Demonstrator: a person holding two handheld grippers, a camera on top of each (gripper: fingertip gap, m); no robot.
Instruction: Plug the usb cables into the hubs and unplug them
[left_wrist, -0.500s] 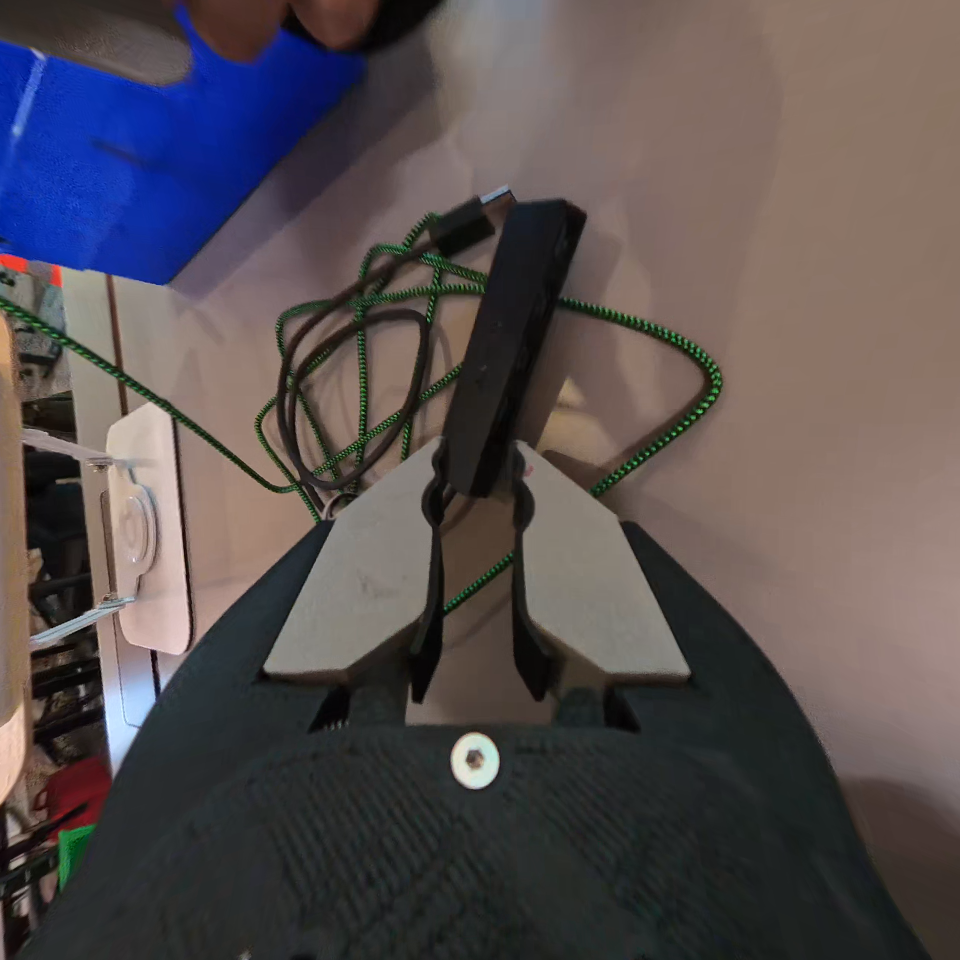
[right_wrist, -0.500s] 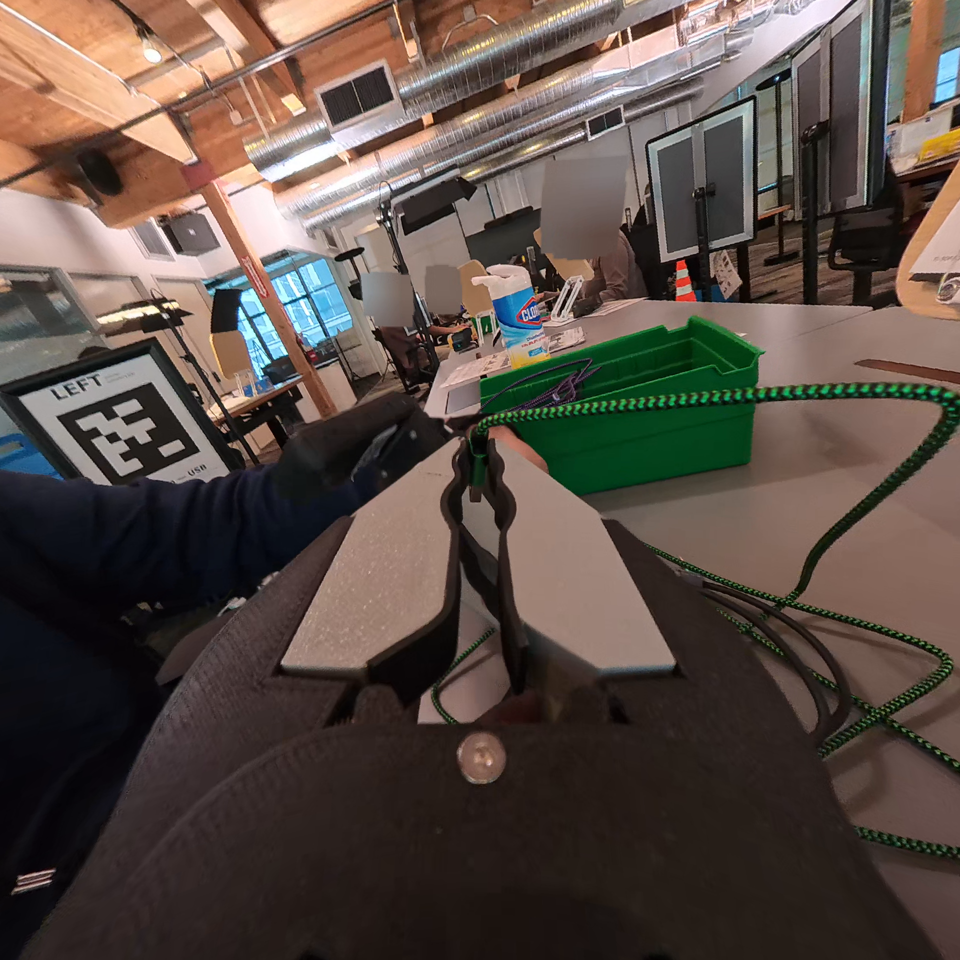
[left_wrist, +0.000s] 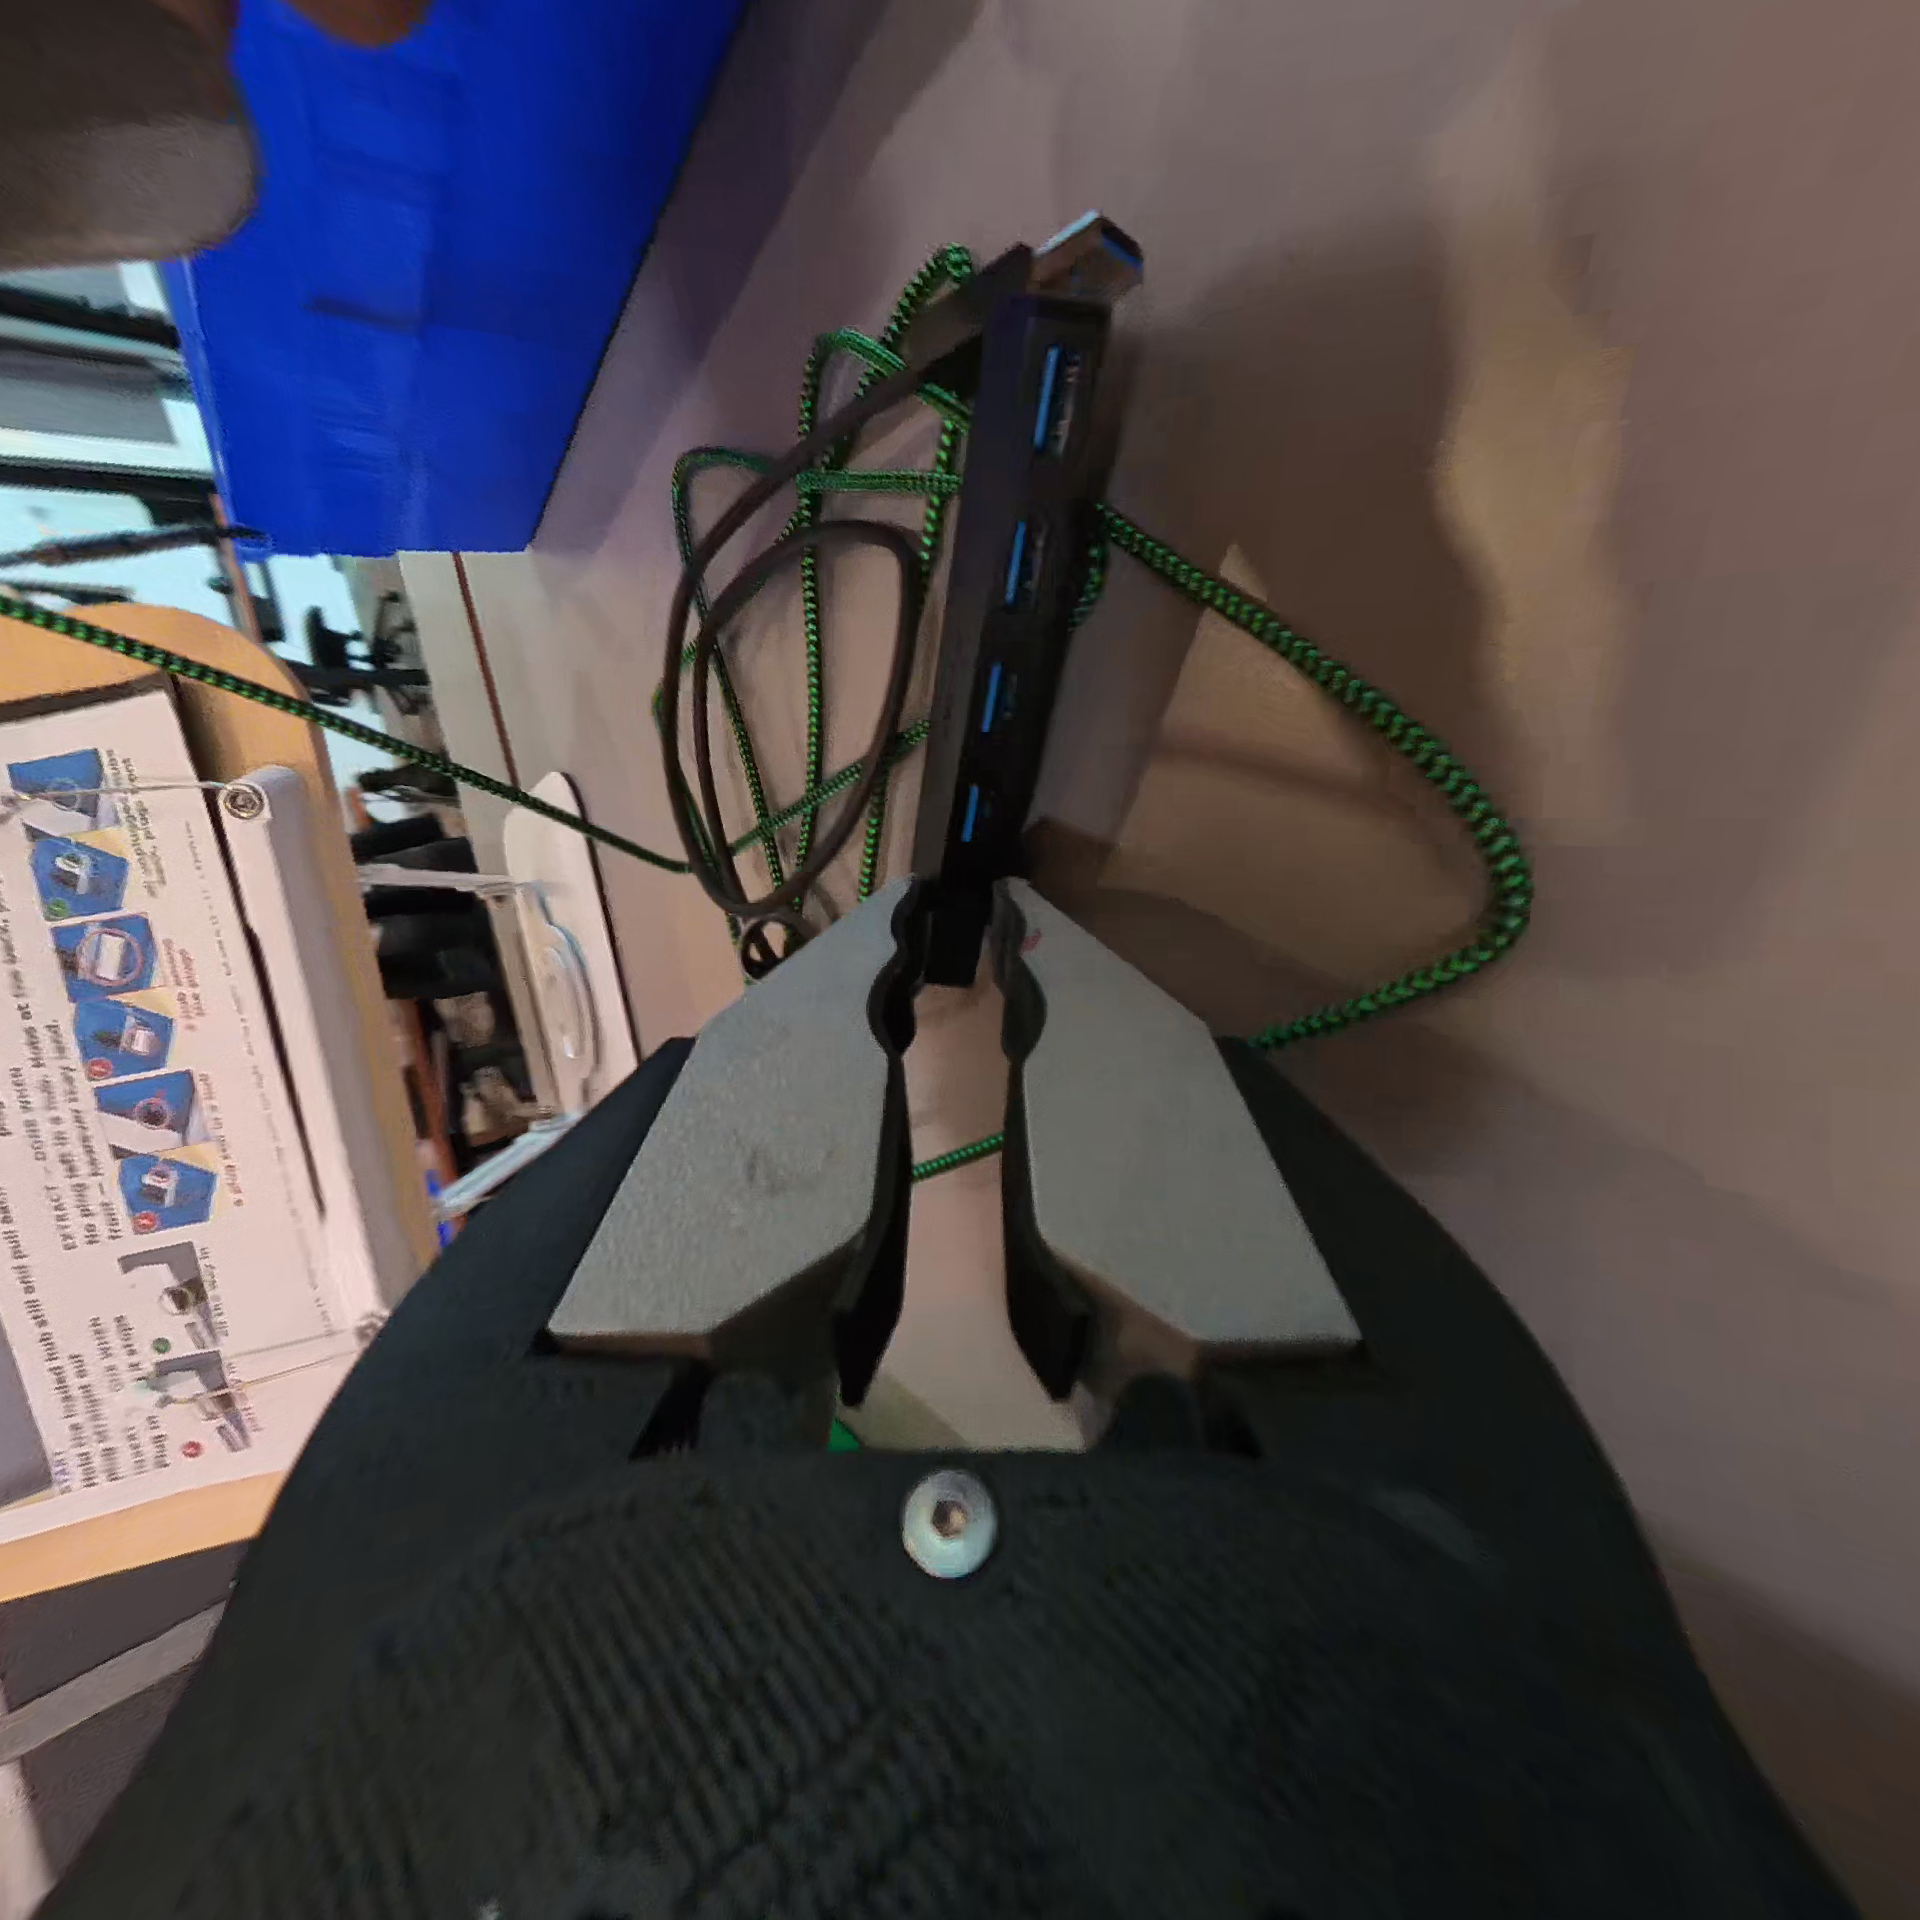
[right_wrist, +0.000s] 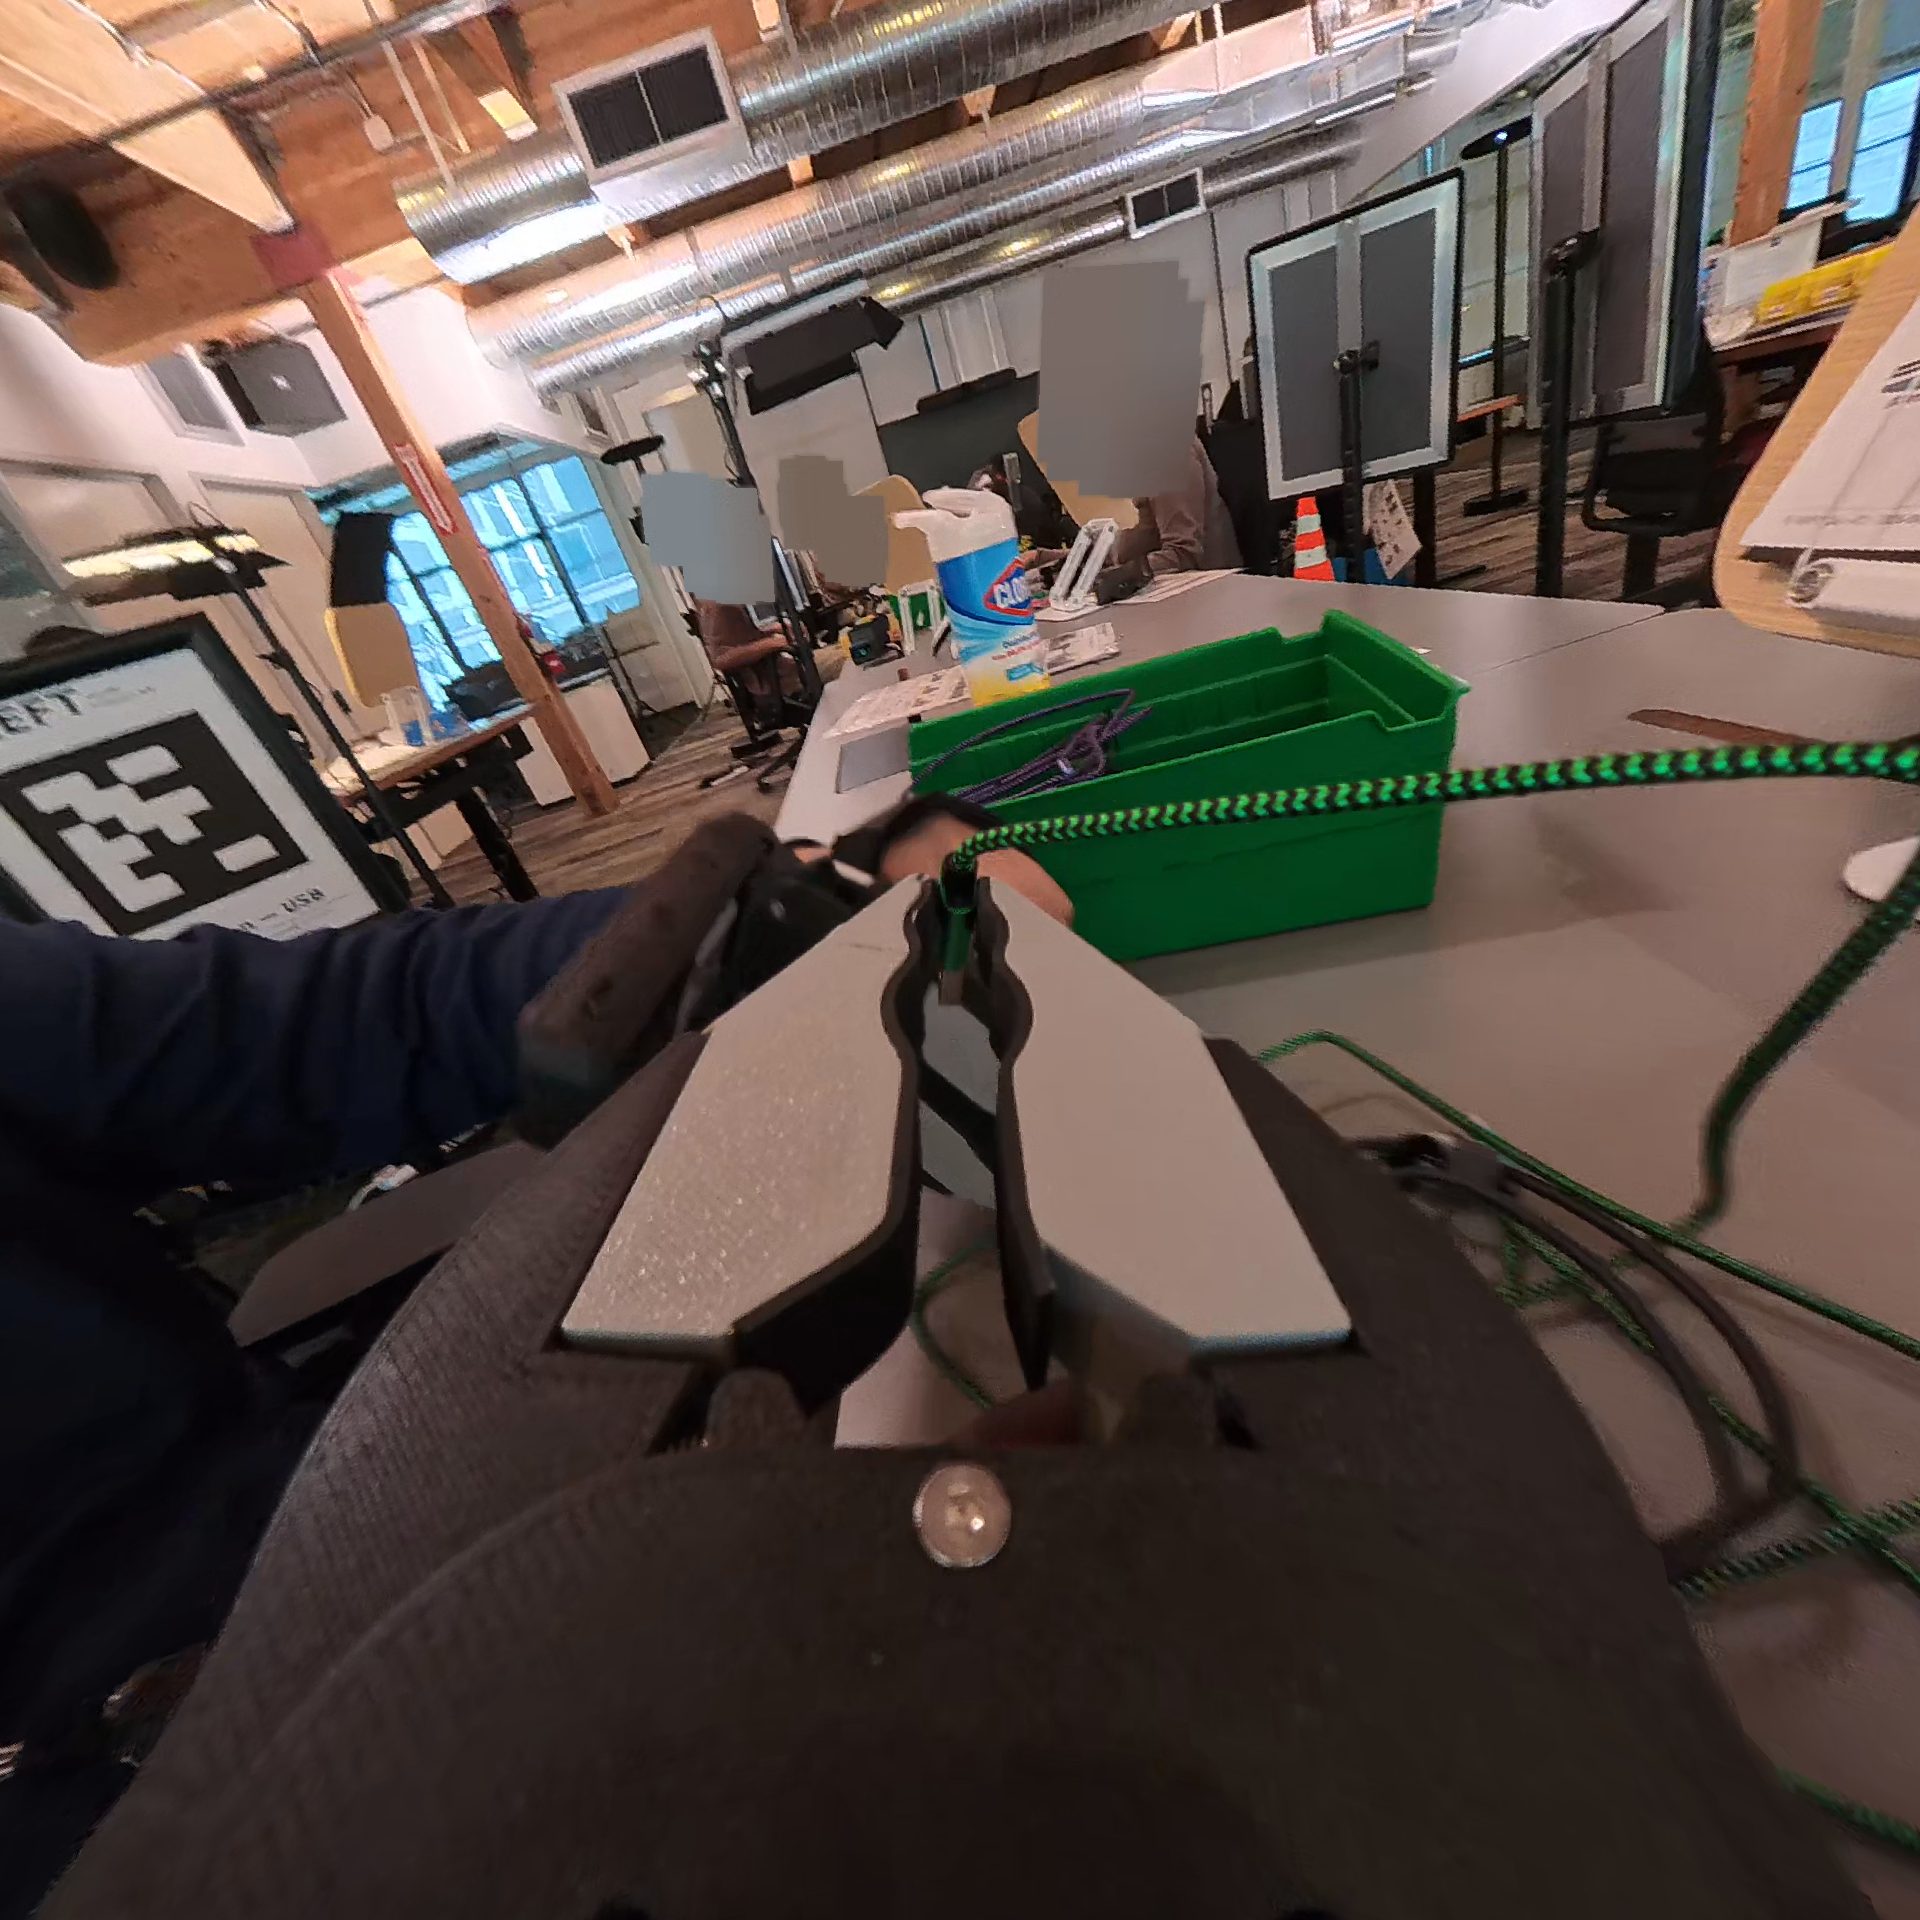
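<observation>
step: lining up to plug in | left gripper (left_wrist: 951, 940) clenching hub (left_wrist: 1023, 582), frame centre | right gripper (right_wrist: 954, 940) pinching green cable (right_wrist: 1455, 784) plug | next: aiming plug at a blue port

The right tool (right_wrist: 958, 940) pinches the green braided cable's plug (right_wrist: 954, 906) before a green bin (right_wrist: 1226, 821).

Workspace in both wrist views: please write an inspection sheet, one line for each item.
Surface: grey table.
Job's things: black hub, blue ports empty; green plug.
Clutter: green bin holding purple cable; wipes canister.
Grippers: left gripper shut on hub; right gripper shut on plug.
Cables: green braided cable and black cable tangled.
Surroundings: open office, people seated.
</observation>
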